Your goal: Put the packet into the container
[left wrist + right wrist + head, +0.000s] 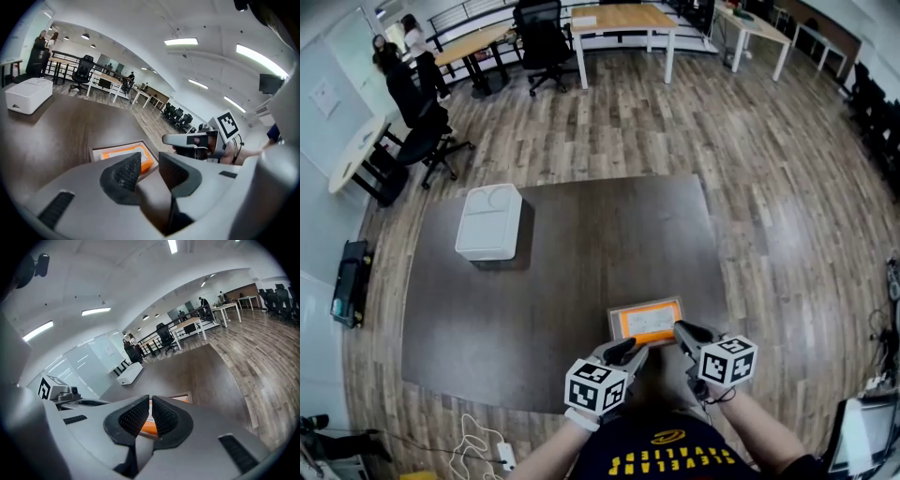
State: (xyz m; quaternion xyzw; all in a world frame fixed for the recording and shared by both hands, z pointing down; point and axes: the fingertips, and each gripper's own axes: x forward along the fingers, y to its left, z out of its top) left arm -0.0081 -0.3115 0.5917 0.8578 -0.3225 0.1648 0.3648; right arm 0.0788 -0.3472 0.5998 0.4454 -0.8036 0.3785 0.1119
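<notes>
Looking along right gripper (150, 399) alone shows packet (147, 427) pinched.

The container (490, 221) stands on the counter (581, 262), toward its far left corner. The packet (647, 322) is at the counter's near side, right of centre, well apart from the container. The left tool (630, 352) is at the packet's near left corner, the right tool (684, 331) at its right edge. Beyond the counter, a desk (619, 19) and a chair (542, 37) stand on the floor (750, 141).
</notes>
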